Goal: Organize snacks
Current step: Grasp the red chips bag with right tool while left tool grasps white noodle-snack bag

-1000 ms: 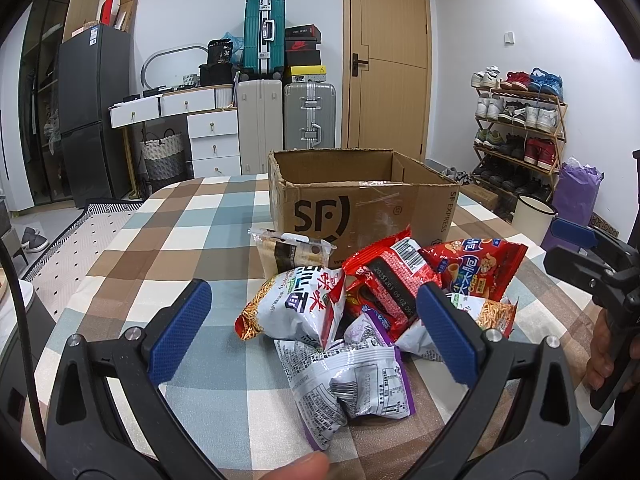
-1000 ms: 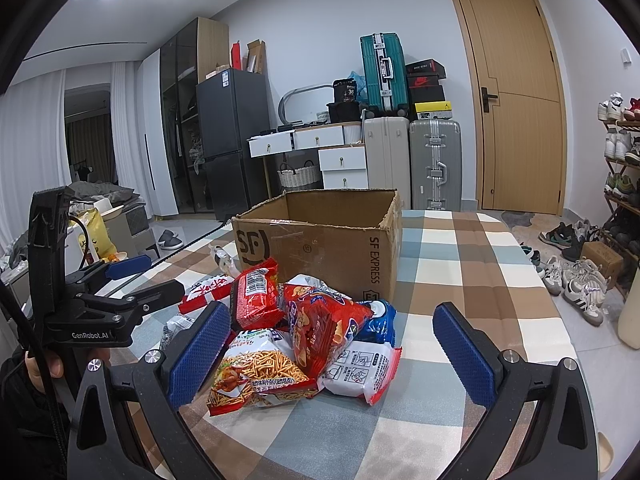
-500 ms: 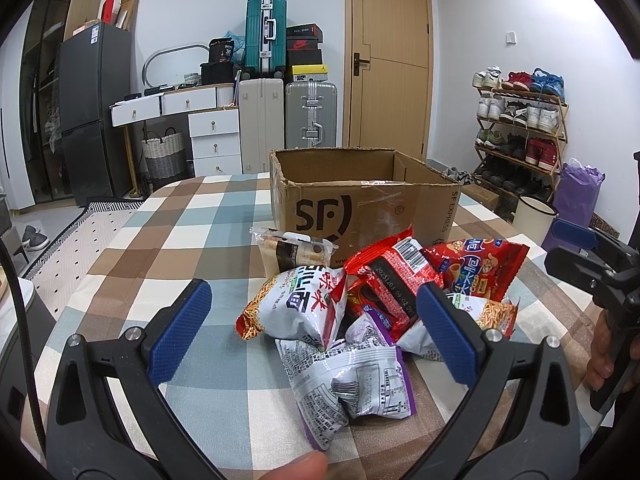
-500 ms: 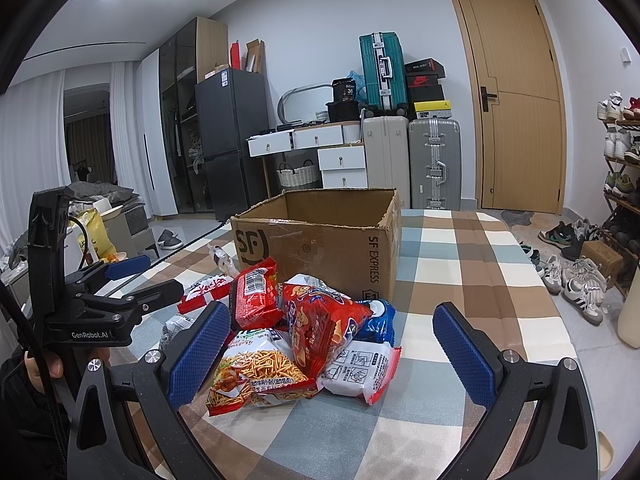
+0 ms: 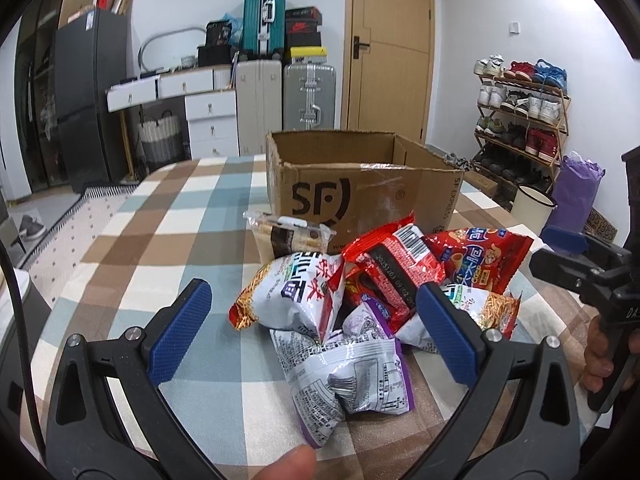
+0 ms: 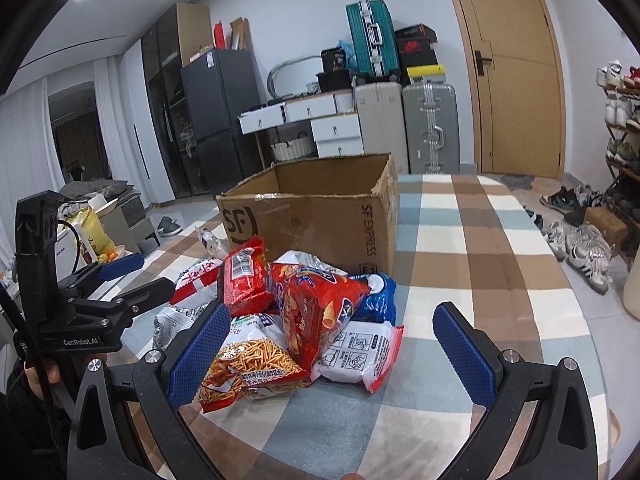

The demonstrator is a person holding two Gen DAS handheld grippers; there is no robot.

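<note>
A heap of crinkled foil snack packets [image 5: 360, 304] lay on the checked brown, blue and cream tablecloth [image 5: 168, 240], directly ahead of both sets of jaws and touching the front wall of an open brown cardboard box printed "SF" [image 5: 360, 192]. The left gripper [image 5: 312, 328] hovered with its blue-padded jaws spread wide and empty, a white noodle-snack bag [image 5: 296, 292] and a silver packet with purple edging [image 5: 352, 372] sitting between them. The right gripper [image 6: 328, 348] was likewise wide open and holding nothing; an orange-printed bag of fried noodle sticks [image 6: 248, 364] lay just inside its left pad, with a red crisp bag [image 6: 316, 308] and a white red-edged packet [image 6: 360, 356] between the pads. Beyond the box stood a wooden door [image 5: 388, 48], stacked suitcases [image 5: 280, 72] and a shoe rack [image 5: 520, 112].
</note>
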